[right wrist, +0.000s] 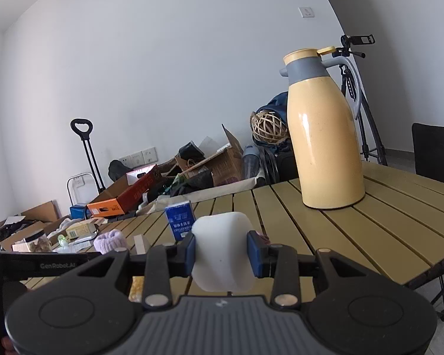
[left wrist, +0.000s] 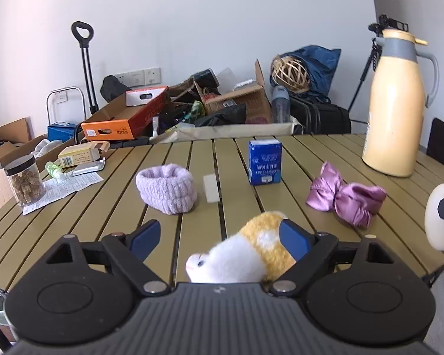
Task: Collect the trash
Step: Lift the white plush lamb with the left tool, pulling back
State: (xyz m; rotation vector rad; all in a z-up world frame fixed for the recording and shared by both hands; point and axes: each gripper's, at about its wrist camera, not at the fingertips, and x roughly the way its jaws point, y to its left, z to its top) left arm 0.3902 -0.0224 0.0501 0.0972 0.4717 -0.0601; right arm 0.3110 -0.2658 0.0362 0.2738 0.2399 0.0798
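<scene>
A: What containers are out?
B: One clear jar [left wrist: 25, 181], far left, full of brown chunks; one yellow thermos jug [left wrist: 395, 103] far right; one blue carton [left wrist: 264, 161] mid-table [left wrist: 103, 207].
A: Grippers?
B: Left gripper [left wrist: 219, 241] spread wide, plush toy [left wrist: 245, 256] against its right pad only. Right gripper [right wrist: 222, 251] clenched on a white foam block [right wrist: 222, 248].

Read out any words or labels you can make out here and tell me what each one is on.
"GenRobot.AI": on the black bar of the left tool, seen from the right wrist.
Blue carton: white print, appears upside down, too blurred to read.
Orange box, yellow box, paper sheet: print too small.
</scene>
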